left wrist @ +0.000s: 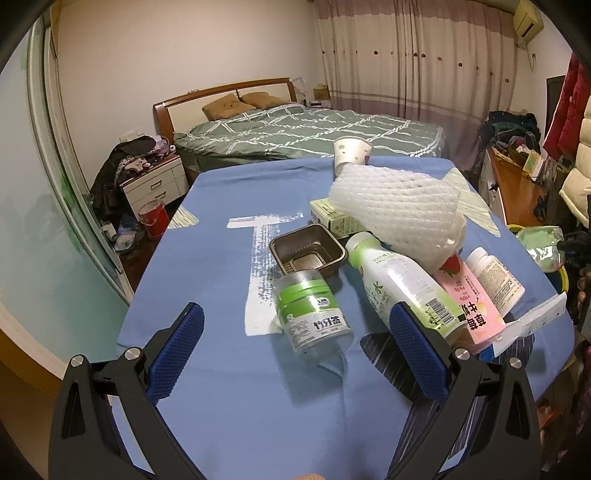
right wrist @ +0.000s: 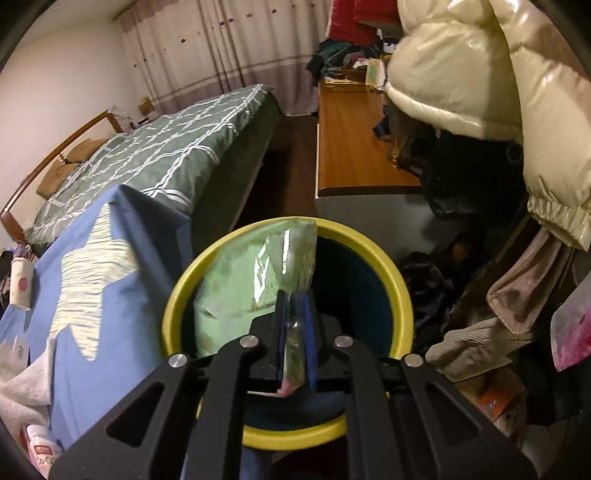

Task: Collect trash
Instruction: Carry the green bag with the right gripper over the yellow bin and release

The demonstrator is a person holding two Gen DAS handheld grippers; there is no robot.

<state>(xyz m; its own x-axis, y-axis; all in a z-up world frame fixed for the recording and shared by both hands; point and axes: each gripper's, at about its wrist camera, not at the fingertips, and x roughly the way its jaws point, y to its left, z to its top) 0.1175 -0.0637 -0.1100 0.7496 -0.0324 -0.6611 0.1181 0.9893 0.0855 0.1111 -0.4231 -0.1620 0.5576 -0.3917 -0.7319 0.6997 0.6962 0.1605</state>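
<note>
Right wrist – right gripper (right wrist: 295, 314) jaws pinching green wrapper (right wrist: 258, 273) | left gripper (left wrist: 295, 325) jaws spread, empty

place: a lived-in home bedroom
bed: wooden headboard (left wrist: 221, 92), green checked duvet (left wrist: 306, 133), two brown pillows (left wrist: 240, 103)
window side: long striped curtains (left wrist: 413, 59)
storage: white nightstand (left wrist: 155, 184) piled with clothes; coats hanging by a wooden desk (right wrist: 351, 147)
wall unit: air conditioner (left wrist: 528, 22)
</note>
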